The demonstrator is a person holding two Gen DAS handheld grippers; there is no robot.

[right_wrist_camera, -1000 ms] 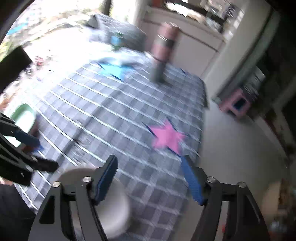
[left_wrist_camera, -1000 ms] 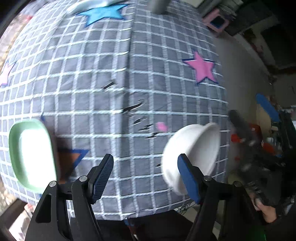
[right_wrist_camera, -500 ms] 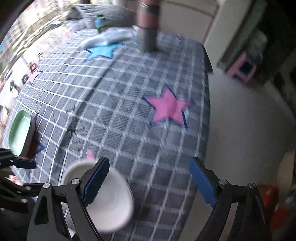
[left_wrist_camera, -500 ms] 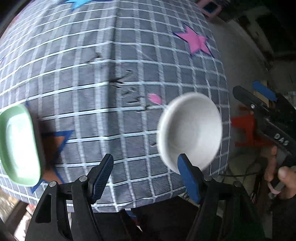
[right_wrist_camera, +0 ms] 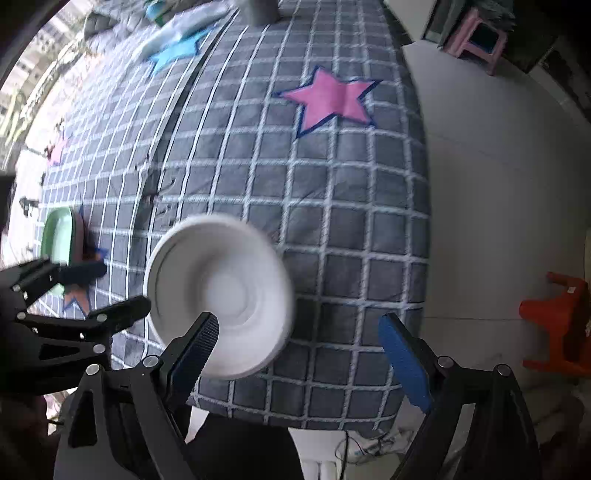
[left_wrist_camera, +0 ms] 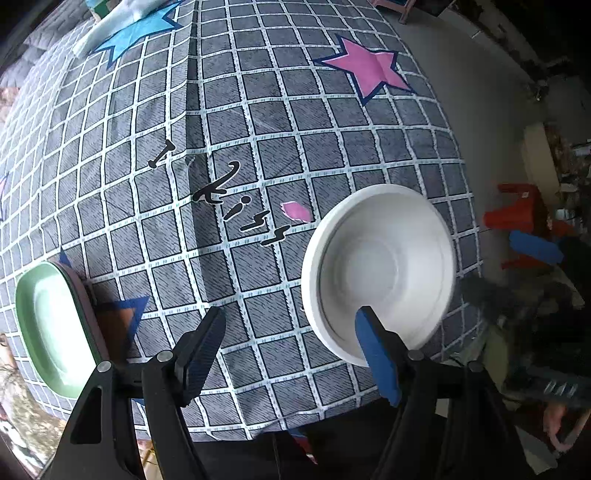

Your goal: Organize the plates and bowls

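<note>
A white round bowl (left_wrist_camera: 380,269) sits upright on the grey checked tablecloth near the table's near right corner; it also shows in the right wrist view (right_wrist_camera: 218,299). A green oblong plate (left_wrist_camera: 51,325) rests on a darker plate at the near left edge, also seen in the right wrist view (right_wrist_camera: 57,232). My left gripper (left_wrist_camera: 291,350) is open above the cloth, its right finger over the bowl's near rim. My right gripper (right_wrist_camera: 299,354) is open and empty, its left finger over the bowl's near rim.
The tablecloth (left_wrist_camera: 258,110) carries a pink star (left_wrist_camera: 365,66) and a blue star (left_wrist_camera: 136,33). A grey cylinder (right_wrist_camera: 258,11) stands at the table's far end. A red stool (right_wrist_camera: 561,325) and a pink stool (right_wrist_camera: 476,37) stand on the floor to the right.
The bowl went from tilted on its side to sitting upright on the cloth. Both grippers have tilted down and drawn closer over the table's near edge.
</note>
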